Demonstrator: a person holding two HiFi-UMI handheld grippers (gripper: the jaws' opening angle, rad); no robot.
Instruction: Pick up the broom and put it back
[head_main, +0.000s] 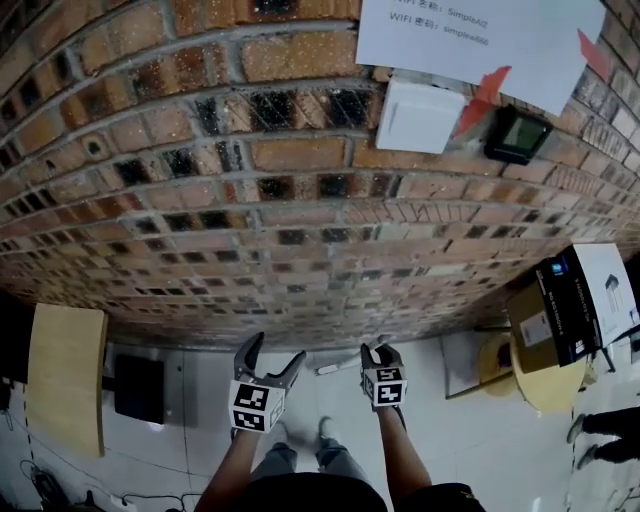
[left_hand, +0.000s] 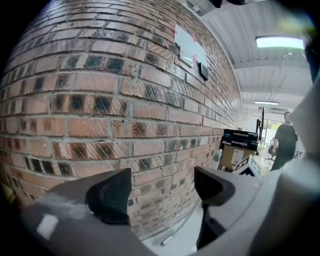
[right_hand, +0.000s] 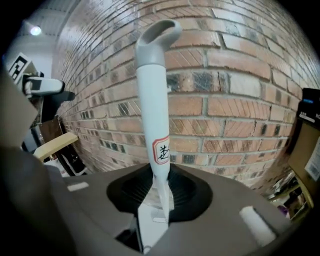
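The broom's white handle (right_hand: 152, 125), with a loop at its top and a red-edged label, stands up out of my right gripper (right_hand: 157, 200), which is shut on it just below the label. Behind it is the brick wall (right_hand: 235, 105). In the head view the right gripper (head_main: 381, 352) is held low in front of the wall, and a thin white shaft (head_main: 338, 365) slants away from it to the left. My left gripper (head_main: 274, 352) hangs beside it on the left. Its jaws are open, and only brick shows between its fingers (left_hand: 112, 195).
The brick wall (head_main: 300, 200) fills the front, bearing a white box (head_main: 418, 115), a paper notice (head_main: 470, 35) and a small black device (head_main: 515, 135). A wooden tabletop (head_main: 65, 385) is at the left. Boxes (head_main: 560, 305) sit on a round table at the right. A person (left_hand: 284, 140) stands far off.
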